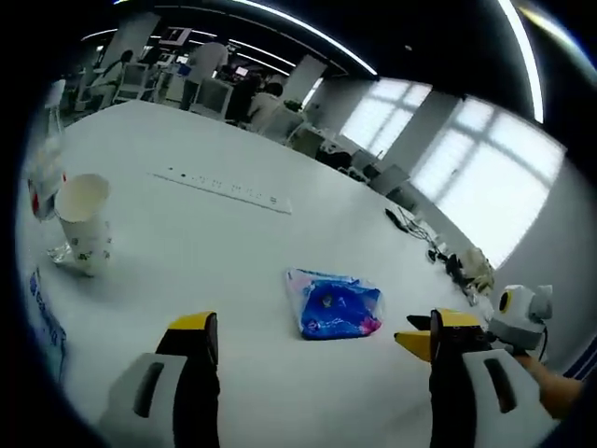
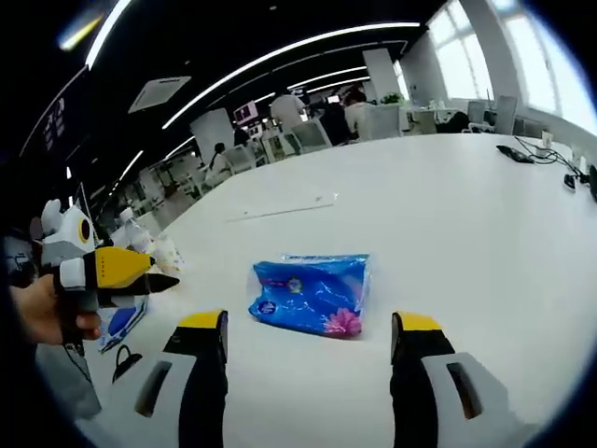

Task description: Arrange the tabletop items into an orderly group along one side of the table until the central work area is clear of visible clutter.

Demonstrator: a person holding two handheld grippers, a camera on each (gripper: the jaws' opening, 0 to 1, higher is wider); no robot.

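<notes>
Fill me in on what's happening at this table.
A person holds a two-jaw gripper in each hand over a white table. The left gripper and right gripper are both open and hold nothing. Between each pair of jaws lies a blue plastic packet, flat and untouched. A paper cup stands near the table edge beside a clear bottle. Tidying looks barely begun.

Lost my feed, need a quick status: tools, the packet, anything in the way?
Both tools open, empty: left tool, right tool. Blue packet flat mid-table, untouched. Paper cup off to the side. Path clear.
</notes>
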